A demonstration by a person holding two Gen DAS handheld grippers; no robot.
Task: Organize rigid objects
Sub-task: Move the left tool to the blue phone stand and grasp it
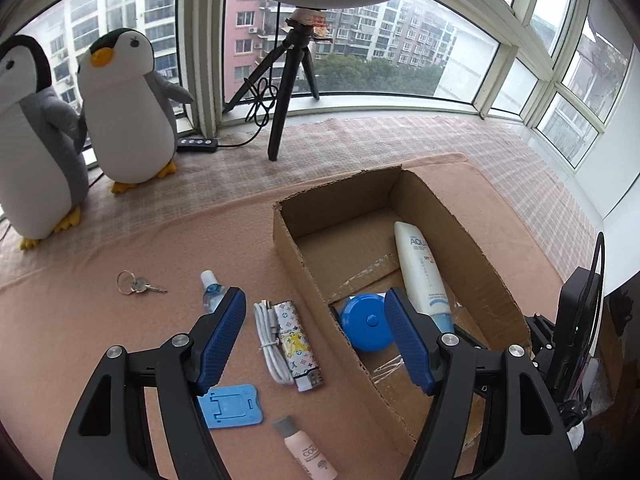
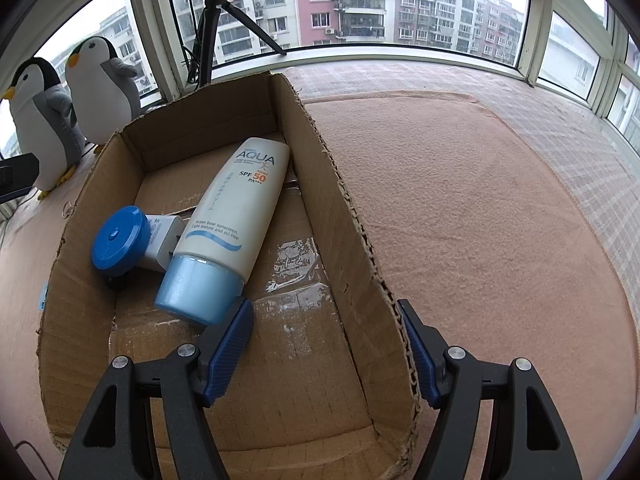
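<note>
An open cardboard box [image 1: 472, 256] [image 2: 352, 216] holds a white sunscreen tube [image 1: 420, 272] [image 2: 236, 216], a blue round case [image 1: 366, 326] [image 2: 120, 240] and a white plug [image 2: 162, 240]. Left of the box on the pink cloth lie a patterned lighter [image 1: 298, 344], a white cable [image 1: 272, 344], a small clear bottle [image 1: 211, 292], keys [image 1: 136, 284], a blue phone stand [image 1: 234, 404] and a pink tube [image 1: 308, 452]. My left gripper [image 1: 316, 336] hangs open above the lighter and the box's left wall. My right gripper [image 2: 326, 344] is open, straddling the box's right wall.
Two plush penguins [image 1: 124, 108] [image 2: 100, 84] stand at the back left. A black tripod [image 1: 288, 92] with a ring light and its cable stands on the checked cloth by the window. The pink cloth [image 2: 480, 220] spreads right of the box.
</note>
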